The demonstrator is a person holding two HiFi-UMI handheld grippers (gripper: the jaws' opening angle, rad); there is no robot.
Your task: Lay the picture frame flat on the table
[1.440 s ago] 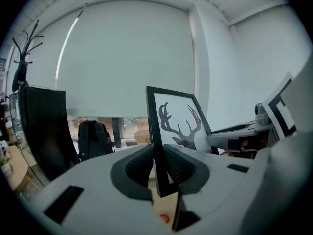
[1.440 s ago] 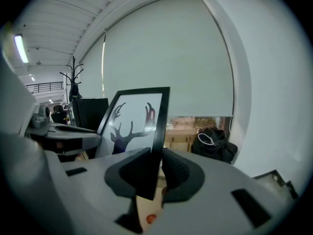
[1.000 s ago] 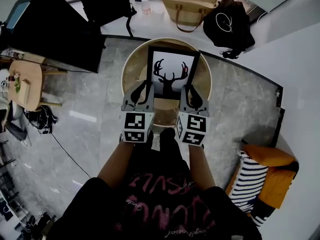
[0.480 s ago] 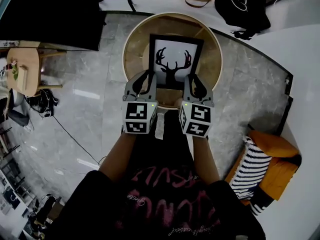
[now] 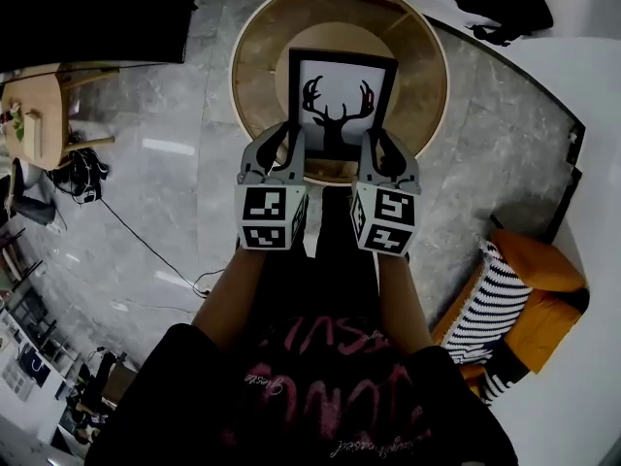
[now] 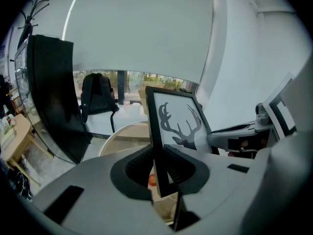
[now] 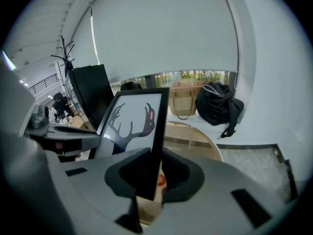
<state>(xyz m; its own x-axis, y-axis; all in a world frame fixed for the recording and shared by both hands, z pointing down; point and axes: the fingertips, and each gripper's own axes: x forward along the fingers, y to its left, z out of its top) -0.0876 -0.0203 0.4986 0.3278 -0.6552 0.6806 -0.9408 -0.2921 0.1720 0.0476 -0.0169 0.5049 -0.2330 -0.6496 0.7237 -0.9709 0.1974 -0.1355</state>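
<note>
The picture frame [image 5: 342, 103] has a black border and a black deer silhouette on white. It is over the middle of the round wooden table [image 5: 254, 47], face towards me; whether its lower edge touches the table is hidden. My left gripper [image 5: 283, 149] is shut on its left edge near the bottom, my right gripper [image 5: 380, 151] on its right edge. In the left gripper view the frame [image 6: 178, 119] rises from the shut left gripper [image 6: 159, 168]. In the right gripper view the frame [image 7: 134, 119] stands in the shut right gripper [image 7: 151, 173].
A large black panel [image 5: 87, 8] stands at the far left, with a small wooden side table [image 5: 39, 124] beside it. An orange chair with a striped cushion [image 5: 505, 304] is at the right. A woven bag [image 7: 183, 102] and a black bag [image 7: 217, 106] sit beyond the table.
The head view has tipped further down, so table and frame sit higher in it. Both grippers keep the same hold on the frame's side edges.
</note>
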